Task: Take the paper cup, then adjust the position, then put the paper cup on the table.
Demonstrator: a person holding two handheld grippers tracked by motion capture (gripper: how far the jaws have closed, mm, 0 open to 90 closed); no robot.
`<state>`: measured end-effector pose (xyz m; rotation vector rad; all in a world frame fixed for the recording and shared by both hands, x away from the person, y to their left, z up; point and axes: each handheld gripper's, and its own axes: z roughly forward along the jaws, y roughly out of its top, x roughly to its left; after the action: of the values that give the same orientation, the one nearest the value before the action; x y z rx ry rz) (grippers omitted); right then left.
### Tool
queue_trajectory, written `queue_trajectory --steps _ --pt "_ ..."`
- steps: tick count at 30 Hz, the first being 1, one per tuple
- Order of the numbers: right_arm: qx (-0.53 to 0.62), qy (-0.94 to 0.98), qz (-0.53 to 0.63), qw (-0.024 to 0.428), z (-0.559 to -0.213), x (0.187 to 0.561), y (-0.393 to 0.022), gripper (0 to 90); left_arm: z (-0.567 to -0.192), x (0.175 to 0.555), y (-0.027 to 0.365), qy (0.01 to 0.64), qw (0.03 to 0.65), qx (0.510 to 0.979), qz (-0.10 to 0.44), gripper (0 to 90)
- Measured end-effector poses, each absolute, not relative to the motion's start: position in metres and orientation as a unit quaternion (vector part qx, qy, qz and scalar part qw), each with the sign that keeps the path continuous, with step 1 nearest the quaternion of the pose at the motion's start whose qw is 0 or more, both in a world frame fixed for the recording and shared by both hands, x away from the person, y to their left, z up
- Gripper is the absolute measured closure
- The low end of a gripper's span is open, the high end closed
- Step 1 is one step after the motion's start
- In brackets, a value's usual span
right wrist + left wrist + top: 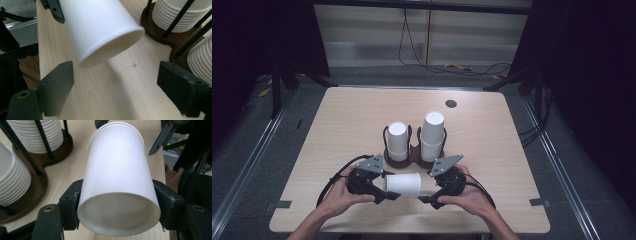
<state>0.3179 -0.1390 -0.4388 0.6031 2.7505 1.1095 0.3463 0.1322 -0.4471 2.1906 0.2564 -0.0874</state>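
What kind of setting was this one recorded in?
Probably a lab or recording bay, not a home: a lone wooden table ringed by dark curtains, loose cables on the floor, and metal floor rails alongside.

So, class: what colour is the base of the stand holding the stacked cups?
Dark brown wood base, clearest in the left gripper view.

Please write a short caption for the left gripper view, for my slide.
Left claw shut on a white paper cup held on its side, beside two cup stacks in a dark wooden holder.
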Motion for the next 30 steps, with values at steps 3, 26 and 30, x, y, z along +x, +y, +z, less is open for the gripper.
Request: queue_trajectory --steps 3,26,30 --pt "0.2 0.905 0.371 0.058 -0.4383 0.3164 -0.1412 13.8 -0.4486 0.3462 0.1328 0.107 0.463 0.879 -0.039 33.2" --pt "0.184 0.865 0.465 0.045 -0.4324 0.3167 -0.1482 13.5 -0.4524 0.3383 0.1314 0.106 0.529 0.84 -0.05 33.2" --pt "0.182 0.86 0.474 0.04 -0.4323 0.3168 -0.1471 13.5 -0.4532 0.3382 0.131 0.106 0.533 0.838 -0.05 33.2"
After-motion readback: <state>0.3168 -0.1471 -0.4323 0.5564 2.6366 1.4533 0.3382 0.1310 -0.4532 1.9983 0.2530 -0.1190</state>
